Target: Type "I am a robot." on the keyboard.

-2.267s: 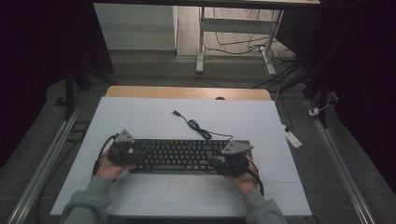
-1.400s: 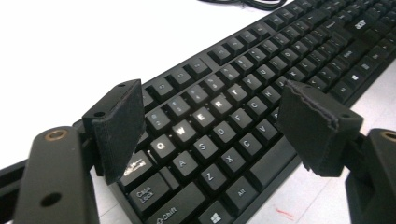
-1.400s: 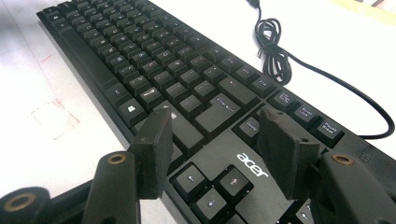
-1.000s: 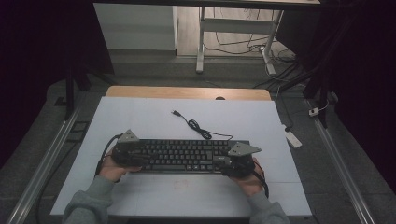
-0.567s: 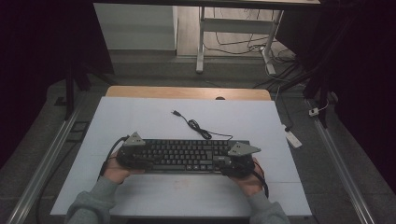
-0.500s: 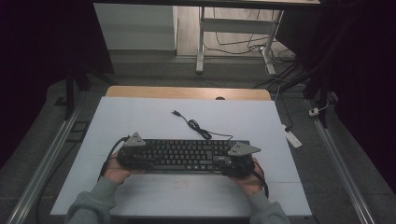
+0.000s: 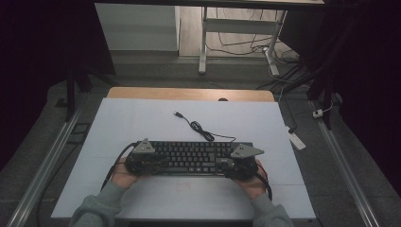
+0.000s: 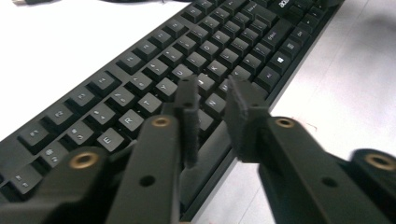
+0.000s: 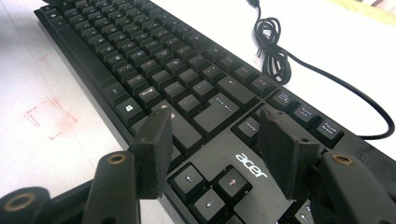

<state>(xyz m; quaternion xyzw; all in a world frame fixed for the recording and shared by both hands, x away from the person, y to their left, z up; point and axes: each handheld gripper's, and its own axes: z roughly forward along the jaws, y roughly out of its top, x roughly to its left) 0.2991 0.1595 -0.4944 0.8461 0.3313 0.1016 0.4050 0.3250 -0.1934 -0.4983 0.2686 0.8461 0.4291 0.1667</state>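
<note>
From above, I see the black keyboard (image 7: 191, 157) lying near the table's (image 7: 142, 123) near edge, my left gripper (image 7: 142, 163) at its left end, my right gripper (image 7: 239, 166) at its right end. In the left gripper view, my jaws have just been closing; a narrow gap remains, gripping nothing. In the right gripper view, 2 jaws stand apart over the keys, cable (image 9: 280, 60) beyond.
</note>
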